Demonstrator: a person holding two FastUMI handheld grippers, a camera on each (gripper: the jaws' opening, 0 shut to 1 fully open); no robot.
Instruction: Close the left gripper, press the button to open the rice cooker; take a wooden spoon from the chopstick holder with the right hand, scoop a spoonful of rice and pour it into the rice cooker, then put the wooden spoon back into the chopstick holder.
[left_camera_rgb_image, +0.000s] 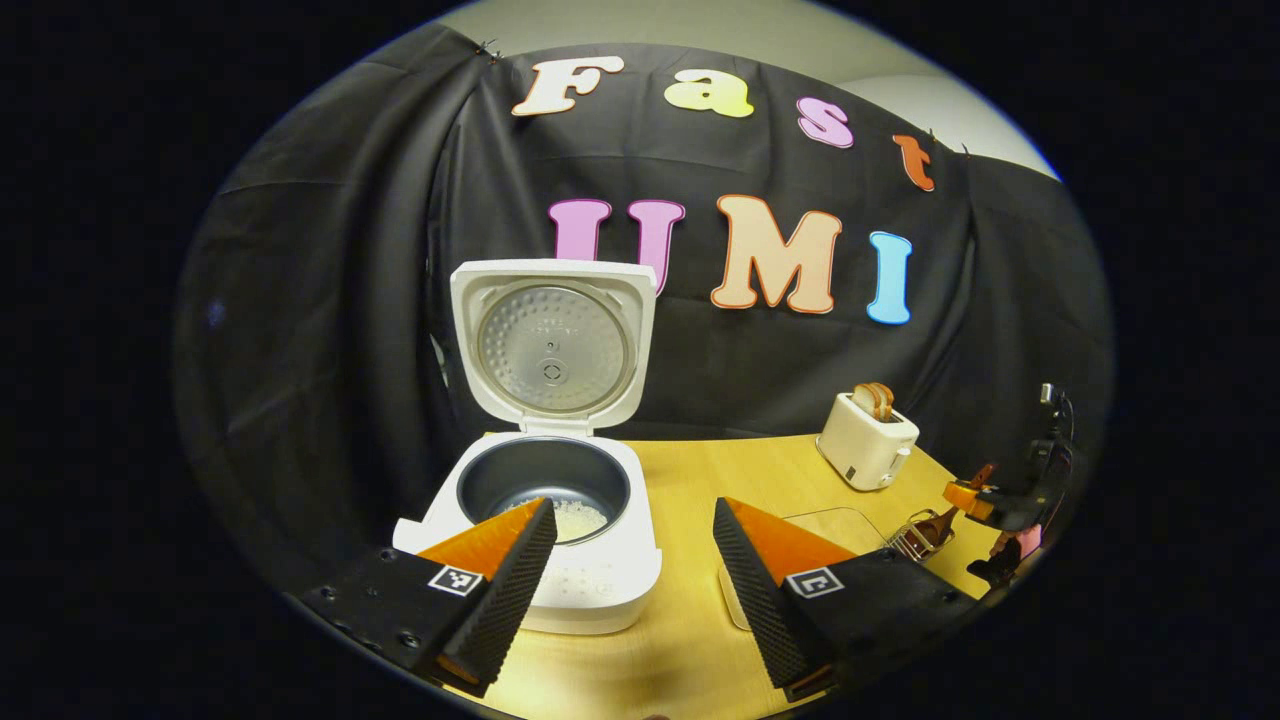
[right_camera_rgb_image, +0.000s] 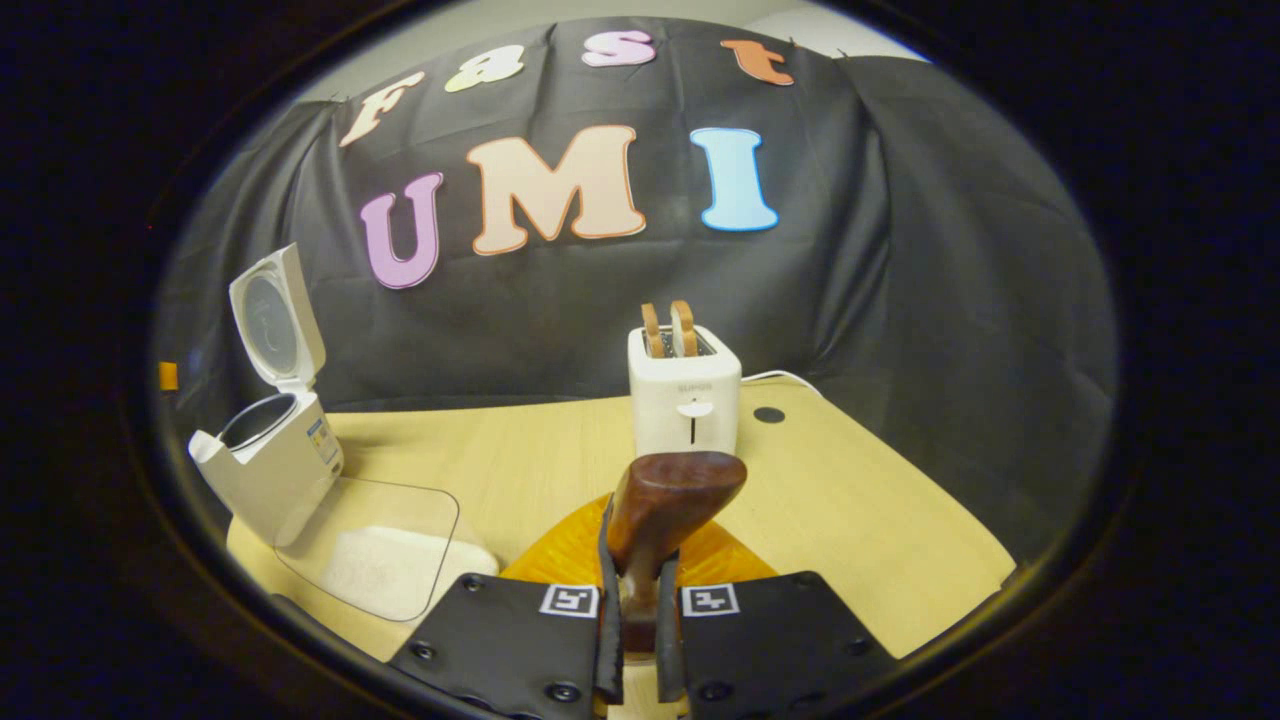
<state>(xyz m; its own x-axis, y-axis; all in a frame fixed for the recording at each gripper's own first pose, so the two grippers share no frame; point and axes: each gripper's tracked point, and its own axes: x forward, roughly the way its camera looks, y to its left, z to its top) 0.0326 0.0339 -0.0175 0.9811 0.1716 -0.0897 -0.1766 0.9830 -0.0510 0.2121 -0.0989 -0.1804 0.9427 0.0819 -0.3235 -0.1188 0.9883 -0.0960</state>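
Holding the dark brown wooden spoon by its handle, the right gripper has both fingers pressed on it in the lower middle of the right gripper view. I cannot tell whether the spoon is empty. The white rice cooker stands open at centre left of the left gripper view, some rice already in its dark pot, so I judge the return step is in hand. The wire chopstick holder sits at lower right. The left gripper hangs released, jaws wide apart. Better to keep the spoon upright and lower it straight into the holder before releasing.
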